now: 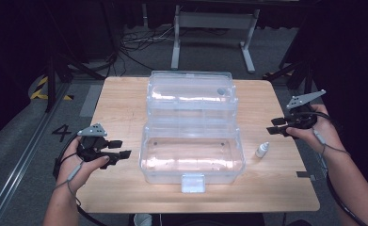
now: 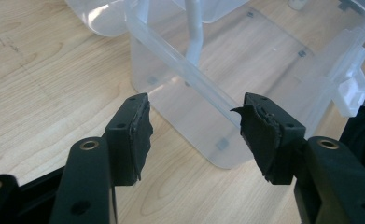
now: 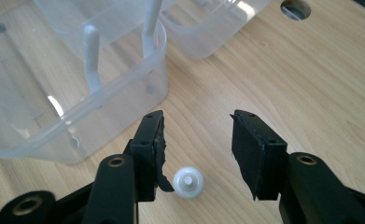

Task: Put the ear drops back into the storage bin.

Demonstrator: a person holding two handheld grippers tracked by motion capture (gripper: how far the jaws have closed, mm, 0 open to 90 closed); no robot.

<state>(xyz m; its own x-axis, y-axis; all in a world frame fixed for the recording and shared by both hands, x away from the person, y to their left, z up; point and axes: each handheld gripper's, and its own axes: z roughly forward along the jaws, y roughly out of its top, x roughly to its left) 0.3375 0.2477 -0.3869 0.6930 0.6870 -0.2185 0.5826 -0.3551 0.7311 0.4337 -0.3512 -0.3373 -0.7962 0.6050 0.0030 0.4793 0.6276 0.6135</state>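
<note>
I judge the work in hand to be picking up the small white plastic dropper bottle [image 1: 262,149], which stands upright on the light wooden table [image 1: 125,99], just beside the right end of the open clear plastic box [image 1: 192,160].

The right gripper [image 3: 198,122] hangs over the bottle with its jaws apart and nothing between the pads; in the right gripper view the bottle's cap sits low, close to one jaw rather than centred. Risk: if I close from here, that jaw strikes first and tips the narrow bottle, which may roll off the table's near edge.

The box wall stands near the bottle, so a wide approach could clip it and shove the box.

The left gripper [image 1: 112,149] waits with jaws apart and empty beside the box's left end. The box's raised lid [image 1: 191,94] blocks any reach from behind.
</note>
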